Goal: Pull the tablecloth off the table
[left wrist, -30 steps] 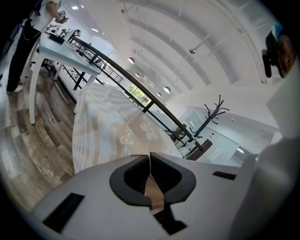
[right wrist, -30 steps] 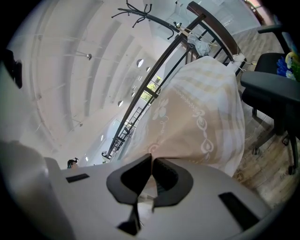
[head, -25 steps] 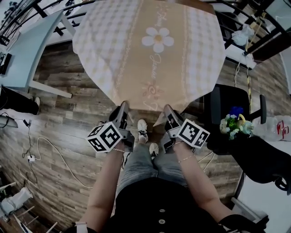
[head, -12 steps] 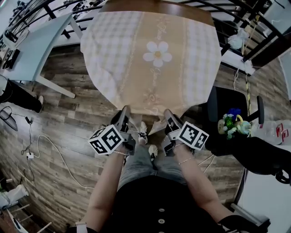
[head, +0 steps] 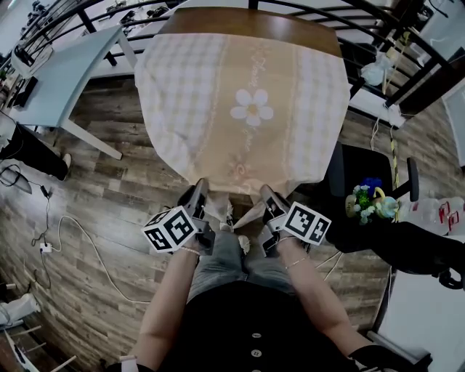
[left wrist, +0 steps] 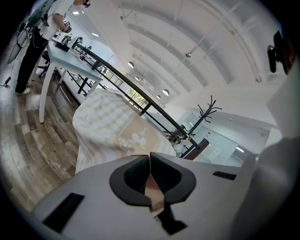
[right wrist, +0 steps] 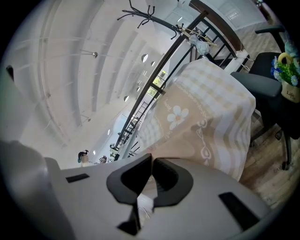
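The tablecloth (head: 247, 109) has slid nearer, baring the table (head: 247, 20); chair (head: 352, 166) beside.

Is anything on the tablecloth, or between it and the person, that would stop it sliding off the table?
Nothing visible does. Nothing lies on the tablecloth; the left gripper and right gripper are shut on its near edge. A black chair stands beside its right corner, off the pull path.

tablecloth (head: 211, 102) showing a beige centre band with a white, yellow-hearted daisy between pale beige-and-white gingham sides, table (head: 251, 22) showing dark brown wood, floor (head: 109, 211) showing grey-brown planks, office chair (head: 363, 178) looking black
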Available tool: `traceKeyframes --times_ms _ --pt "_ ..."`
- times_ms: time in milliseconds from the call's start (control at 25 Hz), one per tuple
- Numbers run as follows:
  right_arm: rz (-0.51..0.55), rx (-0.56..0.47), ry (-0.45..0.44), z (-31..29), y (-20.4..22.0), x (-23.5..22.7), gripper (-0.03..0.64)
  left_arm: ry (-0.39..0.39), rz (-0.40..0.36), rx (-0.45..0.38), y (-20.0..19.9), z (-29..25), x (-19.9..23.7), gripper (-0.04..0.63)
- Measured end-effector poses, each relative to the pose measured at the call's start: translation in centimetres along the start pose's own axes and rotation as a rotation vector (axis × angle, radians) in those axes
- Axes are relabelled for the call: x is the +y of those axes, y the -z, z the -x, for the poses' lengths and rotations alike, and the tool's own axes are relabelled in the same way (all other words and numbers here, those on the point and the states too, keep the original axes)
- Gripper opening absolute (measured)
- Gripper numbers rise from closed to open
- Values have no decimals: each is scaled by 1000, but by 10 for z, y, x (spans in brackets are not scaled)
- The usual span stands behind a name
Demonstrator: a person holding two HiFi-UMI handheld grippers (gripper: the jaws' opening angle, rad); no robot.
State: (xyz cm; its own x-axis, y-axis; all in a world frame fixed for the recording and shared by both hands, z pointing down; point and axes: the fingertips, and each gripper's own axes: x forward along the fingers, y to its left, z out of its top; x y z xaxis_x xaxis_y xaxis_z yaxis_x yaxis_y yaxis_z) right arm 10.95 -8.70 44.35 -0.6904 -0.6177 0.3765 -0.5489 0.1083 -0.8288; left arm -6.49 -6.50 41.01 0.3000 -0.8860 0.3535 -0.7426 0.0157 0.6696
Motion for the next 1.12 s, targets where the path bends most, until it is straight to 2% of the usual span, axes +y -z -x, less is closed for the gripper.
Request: traceKeyframes --times_ms 520,1120 --pt "8 71 8 9 26 -3 28 -24 22 12 20 23 9 17" --pt "4 115 27 11 39 -10 28 -53 34 38 29 25 16 17"
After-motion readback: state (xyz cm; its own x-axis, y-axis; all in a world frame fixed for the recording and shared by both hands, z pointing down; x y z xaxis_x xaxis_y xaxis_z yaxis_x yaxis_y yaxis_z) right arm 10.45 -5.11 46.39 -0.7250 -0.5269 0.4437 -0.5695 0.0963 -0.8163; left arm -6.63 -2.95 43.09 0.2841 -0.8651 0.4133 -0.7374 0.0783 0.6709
